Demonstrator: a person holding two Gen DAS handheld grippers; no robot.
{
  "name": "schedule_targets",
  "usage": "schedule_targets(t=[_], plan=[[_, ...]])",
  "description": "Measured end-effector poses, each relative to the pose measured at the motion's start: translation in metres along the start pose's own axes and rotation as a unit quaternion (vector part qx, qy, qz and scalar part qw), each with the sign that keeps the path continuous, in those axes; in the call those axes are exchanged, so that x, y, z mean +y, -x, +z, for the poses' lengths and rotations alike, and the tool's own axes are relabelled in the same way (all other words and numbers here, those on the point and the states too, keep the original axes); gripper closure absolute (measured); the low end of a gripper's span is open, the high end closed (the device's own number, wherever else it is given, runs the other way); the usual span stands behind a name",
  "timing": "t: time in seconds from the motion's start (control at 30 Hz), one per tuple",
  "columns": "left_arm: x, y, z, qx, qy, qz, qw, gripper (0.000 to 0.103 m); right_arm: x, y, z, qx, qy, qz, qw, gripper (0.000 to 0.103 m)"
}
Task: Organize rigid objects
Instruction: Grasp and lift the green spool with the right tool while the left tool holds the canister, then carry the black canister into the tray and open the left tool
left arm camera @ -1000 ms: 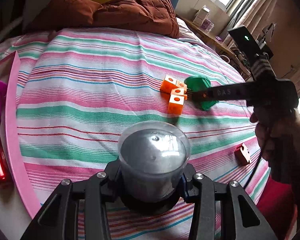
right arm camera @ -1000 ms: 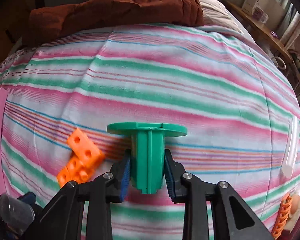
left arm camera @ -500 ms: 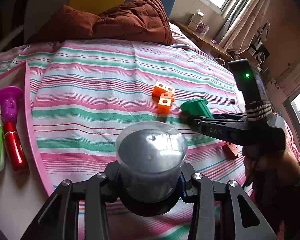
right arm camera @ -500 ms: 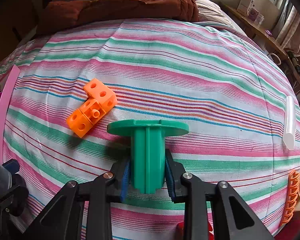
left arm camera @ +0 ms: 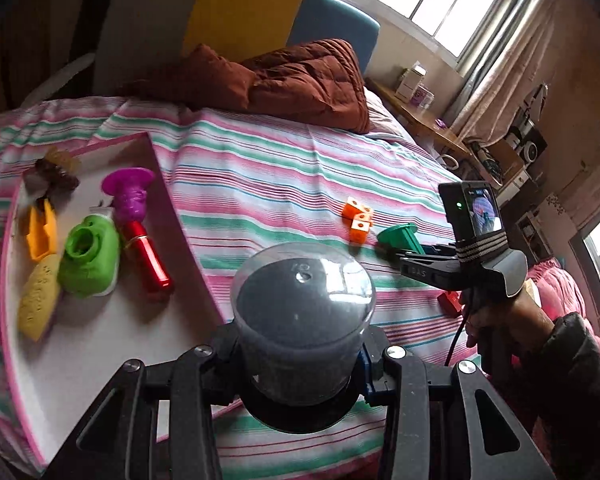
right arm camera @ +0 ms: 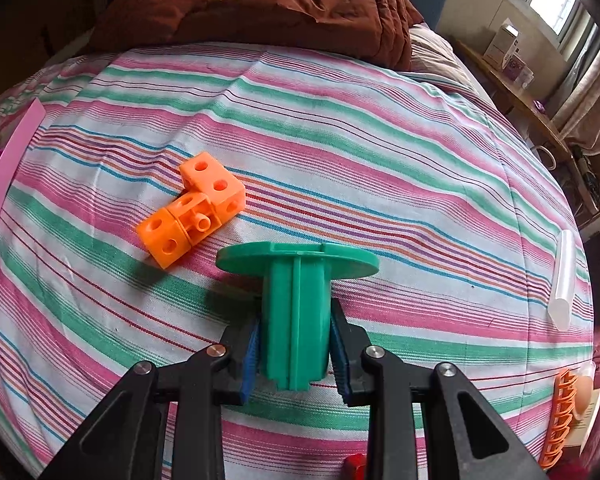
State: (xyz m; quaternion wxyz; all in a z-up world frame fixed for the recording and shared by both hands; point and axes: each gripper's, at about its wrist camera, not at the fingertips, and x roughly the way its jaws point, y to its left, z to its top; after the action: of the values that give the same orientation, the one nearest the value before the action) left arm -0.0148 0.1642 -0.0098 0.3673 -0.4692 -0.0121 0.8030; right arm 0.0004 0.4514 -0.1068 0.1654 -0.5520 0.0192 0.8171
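My left gripper (left arm camera: pixel 300 360) is shut on a clear plastic cup (left arm camera: pixel 302 304), bottom toward the camera, held above the near edge of the pink-rimmed white tray (left arm camera: pixel 100 344). My right gripper (right arm camera: pixel 294 352) is shut on a green flanged spool (right arm camera: pixel 296 300); it also shows in the left wrist view (left arm camera: pixel 400 238), held over the striped bedspread. An orange cube cluster (right arm camera: pixel 192 208) lies on the bedspread just left of the spool, apart from it; the left wrist view (left arm camera: pixel 358 220) shows it too.
On the tray lie a green toy camera (left arm camera: pixel 88 256), a red tube (left arm camera: pixel 146 260), a purple piece (left arm camera: pixel 130 192), a yellow piece (left arm camera: pixel 38 300) and an orange clip (left arm camera: pixel 42 230). A brown quilt (left arm camera: pixel 300 80) lies at the far end. A clear tube (right arm camera: pixel 562 280) and orange comb-like piece (right arm camera: pixel 558 420) lie right.
My left gripper has drawn back and left with the cup, bringing the tray and its objects into view. My right gripper with the green spool has pulled back from the orange cubes.
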Motion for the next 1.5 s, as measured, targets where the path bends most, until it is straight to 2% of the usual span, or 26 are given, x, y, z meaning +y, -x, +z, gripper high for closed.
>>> schedule_targets(t=[0.23, 0.43, 0.67, 0.97, 1.37, 1.5], plan=[[0.077, 0.027, -0.016, 0.009, 0.071, 0.061, 0.9956, 0.059, 0.003, 0.003, -0.002, -0.001, 0.002, -0.004, 1.000, 0.073], [0.119, 0.031, -0.028, 0.043, 0.105, 0.085, 0.9899, 0.059, 0.007, 0.007, -0.005, -0.002, 0.004, -0.007, 1.000, 0.073], [0.130, 0.020, -0.034, 0.081, 0.109, 0.090, 0.9866, 0.059, 0.008, 0.008, -0.006, -0.002, 0.004, -0.006, 1.000, 0.073], [0.136, 0.010, -0.034, 0.095, 0.108, 0.104, 0.9842, 0.059, 0.008, 0.008, -0.005, -0.002, 0.003, -0.006, 1.000, 0.073], [0.138, 0.010, -0.031, 0.088, 0.111, 0.116, 0.9831, 0.058, 0.007, 0.009, -0.006, -0.003, 0.005, -0.006, 1.000, 0.073], [0.134, 0.018, -0.029, 0.072, 0.104, 0.133, 0.9831, 0.057, 0.008, 0.009, -0.006, -0.003, 0.008, -0.008, 1.000, 0.073]])
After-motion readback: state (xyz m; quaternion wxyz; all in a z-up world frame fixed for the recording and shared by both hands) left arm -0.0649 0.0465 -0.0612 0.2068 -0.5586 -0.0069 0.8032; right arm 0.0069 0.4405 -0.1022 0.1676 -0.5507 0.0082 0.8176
